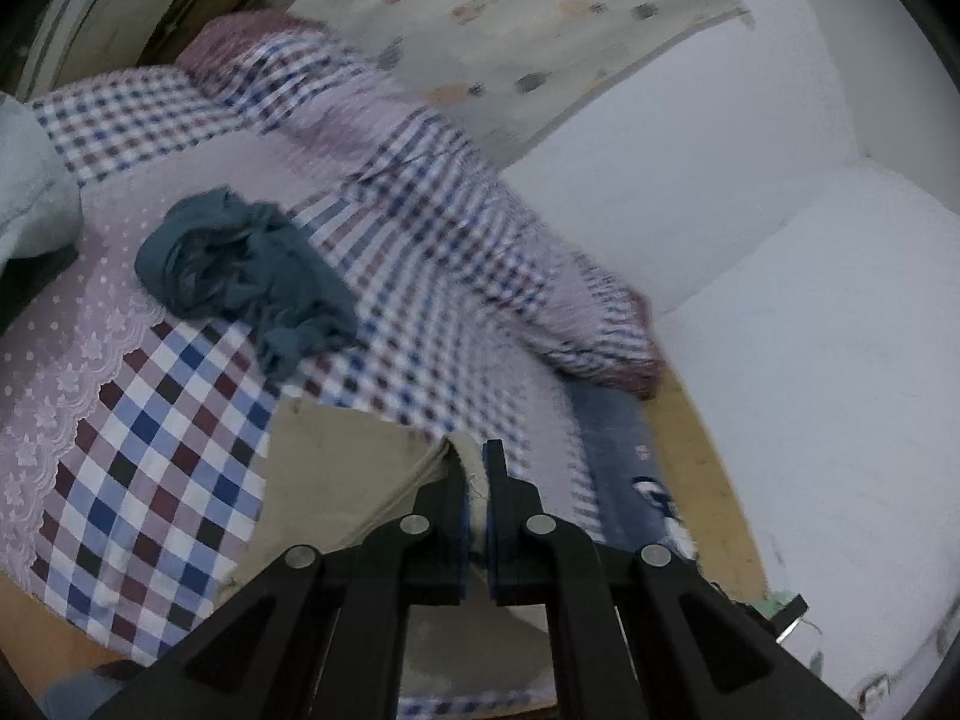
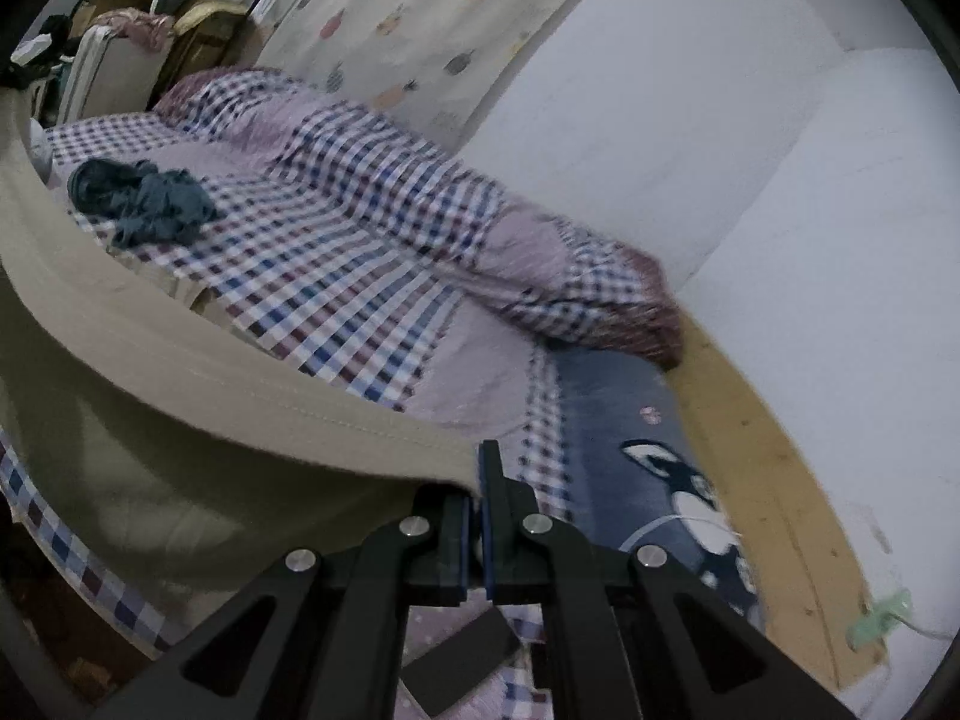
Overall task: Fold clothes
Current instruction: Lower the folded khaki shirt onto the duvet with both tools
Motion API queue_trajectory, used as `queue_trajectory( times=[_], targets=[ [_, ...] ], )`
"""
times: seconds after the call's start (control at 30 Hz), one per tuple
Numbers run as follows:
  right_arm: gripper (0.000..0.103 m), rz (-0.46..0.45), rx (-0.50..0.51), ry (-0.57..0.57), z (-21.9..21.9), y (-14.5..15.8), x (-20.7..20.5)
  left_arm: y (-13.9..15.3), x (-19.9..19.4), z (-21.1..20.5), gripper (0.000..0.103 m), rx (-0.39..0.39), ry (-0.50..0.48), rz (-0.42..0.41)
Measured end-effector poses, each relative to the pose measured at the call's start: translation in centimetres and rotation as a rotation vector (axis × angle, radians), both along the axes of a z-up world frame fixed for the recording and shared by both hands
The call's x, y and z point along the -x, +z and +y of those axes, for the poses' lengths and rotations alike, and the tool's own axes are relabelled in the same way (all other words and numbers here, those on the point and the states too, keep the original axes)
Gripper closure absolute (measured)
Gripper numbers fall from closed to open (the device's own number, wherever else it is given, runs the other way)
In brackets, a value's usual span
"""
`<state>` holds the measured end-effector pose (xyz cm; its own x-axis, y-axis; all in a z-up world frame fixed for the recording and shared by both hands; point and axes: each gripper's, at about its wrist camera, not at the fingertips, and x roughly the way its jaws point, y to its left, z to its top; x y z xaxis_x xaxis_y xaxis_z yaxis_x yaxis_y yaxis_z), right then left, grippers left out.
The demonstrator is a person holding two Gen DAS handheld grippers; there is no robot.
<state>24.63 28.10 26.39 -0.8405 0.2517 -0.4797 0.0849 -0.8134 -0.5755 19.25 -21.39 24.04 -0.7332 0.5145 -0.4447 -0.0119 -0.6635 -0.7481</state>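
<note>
The left gripper (image 1: 478,468) reaches up from the bottom centre of its frame, jaws nearly together and pinching a fold of beige garment (image 1: 336,468) between the blue-lined fingertips. The right gripper (image 2: 476,480) sits likewise at bottom centre, jaws closed tight on the beige garment's (image 2: 198,396) stitched hem.

We see two garments on the bed (image 1: 180,396). The beige garment (image 2: 198,384) is plain, with a stitched hem along its edge; it hangs stretched and lifted above the near part of the bed, its hem running in a taut band, and its lower part drapes down toward the bed's near edge. The dark teal garment (image 1: 240,264) lies crumpled in a loose heap on the bed, farther up than the beige one and apart from it, unfolded.
</note>
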Motion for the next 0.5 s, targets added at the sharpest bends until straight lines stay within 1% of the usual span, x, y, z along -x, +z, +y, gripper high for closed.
queue_trajectory(
  times=[0.1, 0.2, 0.33, 0.4, 0.5],
  targets=[
    [0.103, -0.072, 0.014, 0.012, 0.7, -2.5, 4.6, -2.4, 4.8, 0.7, 0.101, 0.031, 0.015, -0.071],
    [0.103, -0.174, 0.035, 0.024, 1.6, -6.0, 10.0, -4.9, 9.6, 1.3, 0.101, 0.068, 0.028, -0.14],
    [0.103, -0.298, 0.039, 0.036, 2.4, -10.7, 16.3, -9.1, 16.0, 2.4, 0.101, 0.129, 0.029, -0.248],
    [0.103, -0.373, 0.063, 0.044, 3.0, -13.0, 19.4, -11.8, 19.7, 2.9, 0.101, 0.169, 0.035, -0.318],
    [0.102, -0.477, 0.115, 0.046, 4.3, -16.4, 24.1, -15.0, 23.4, 3.1, 0.101, 0.211, 0.052, -0.396]
  ],
)
